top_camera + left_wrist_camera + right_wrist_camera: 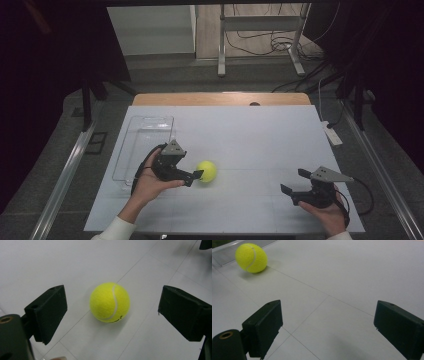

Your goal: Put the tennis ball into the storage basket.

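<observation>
The surface [260,145] was a pale, white-covered top with faint seam lines crossing it, a strip of wood showing along its far edge. A yellow tennis ball [206,171] lay on it, left of centre and toward the near side, resting free on the covering.

The left tool [196,178], held in the person's left hand [147,186], was at the near left and pointed right toward the ball. In the left gripper view its jaws stood wide apart with the tennis ball [110,302] lying ahead of and between them, touching neither; bare covering showed on both sides of the ball. The tool held nothing.

A clear plastic tray [131,150] sat on the left part of the surface, just beyond and to the left of the left hand, running near to far. What it contained could not be made out.

The right tool [295,182], held in the person's right hand [330,215], was at the near right, well apart from the ball and pointed left. In the right gripper view its jaws were spread wide over bare covering, gripping nothing, with the tennis ball [251,258] far off at the upper left and the tray's edge [227,255] behind it.

On the floor beyond the surface stood a metal frame [260,35] with loose cables [270,45] around its feet.
</observation>
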`<state>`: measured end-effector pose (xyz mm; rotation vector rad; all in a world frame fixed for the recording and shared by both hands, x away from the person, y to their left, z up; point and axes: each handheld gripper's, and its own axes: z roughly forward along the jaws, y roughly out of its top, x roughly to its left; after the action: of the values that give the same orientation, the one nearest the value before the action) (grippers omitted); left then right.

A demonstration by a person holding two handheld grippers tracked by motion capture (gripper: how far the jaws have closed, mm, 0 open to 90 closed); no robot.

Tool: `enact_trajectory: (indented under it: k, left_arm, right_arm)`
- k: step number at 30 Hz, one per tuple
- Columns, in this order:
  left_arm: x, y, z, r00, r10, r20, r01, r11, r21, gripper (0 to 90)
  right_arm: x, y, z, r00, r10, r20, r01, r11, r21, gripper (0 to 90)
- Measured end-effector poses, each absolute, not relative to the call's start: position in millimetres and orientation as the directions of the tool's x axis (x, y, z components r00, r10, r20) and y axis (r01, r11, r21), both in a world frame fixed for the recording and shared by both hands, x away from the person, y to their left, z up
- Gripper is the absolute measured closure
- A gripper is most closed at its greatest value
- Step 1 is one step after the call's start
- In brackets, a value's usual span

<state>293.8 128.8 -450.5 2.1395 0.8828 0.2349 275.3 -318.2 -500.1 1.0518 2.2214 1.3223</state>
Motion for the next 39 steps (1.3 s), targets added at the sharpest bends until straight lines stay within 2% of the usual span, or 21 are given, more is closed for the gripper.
enact_trajectory:
  k: [39]
  left_arm:
    - [316.5, 91.9, -461.8, 0.778, 0.619, -0.108, 0.524, -0.546, 0.653, 5.0]
  right_arm:
    - [275.1, -318.0, -500.7, -0.664, 0.745, 0.068, 0.421, 0.298, 0.857, 8.6]
